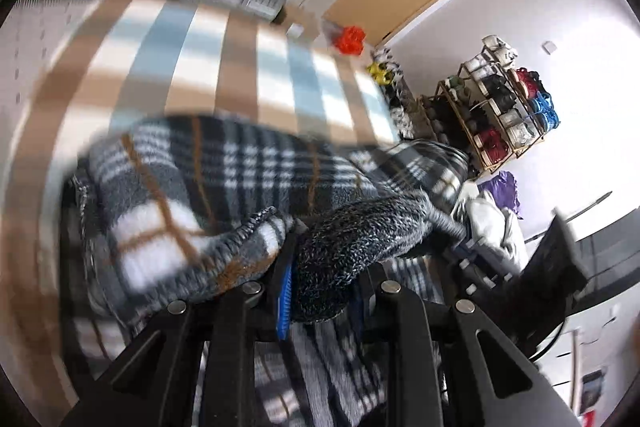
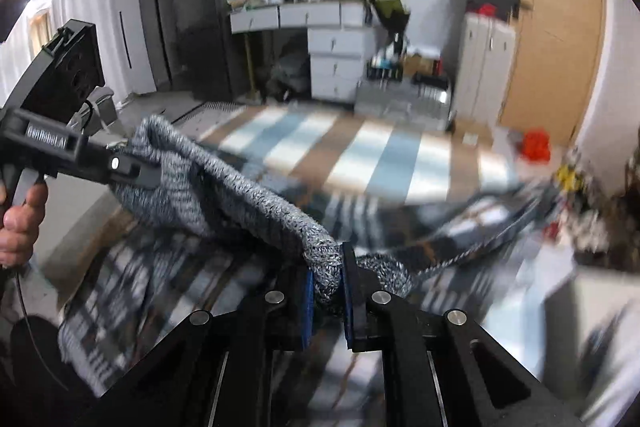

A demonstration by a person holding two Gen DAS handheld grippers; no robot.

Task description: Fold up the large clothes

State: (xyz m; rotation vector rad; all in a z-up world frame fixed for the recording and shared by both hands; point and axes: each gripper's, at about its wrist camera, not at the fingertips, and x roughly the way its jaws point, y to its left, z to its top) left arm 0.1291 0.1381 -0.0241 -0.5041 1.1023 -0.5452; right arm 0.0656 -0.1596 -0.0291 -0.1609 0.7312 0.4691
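Both tools [image 2: 326,287] pinch the grey knit [image 2: 256,199] (stretched taut).

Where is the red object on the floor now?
The red object lies far right in the right wrist view, past the striped rug, near the wooden door.

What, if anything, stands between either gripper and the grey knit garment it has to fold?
Nothing visible does. The right gripper is shut on the grey knit garment, and the left gripper is shut on its other end. The plaid blanket lies beneath, not between.
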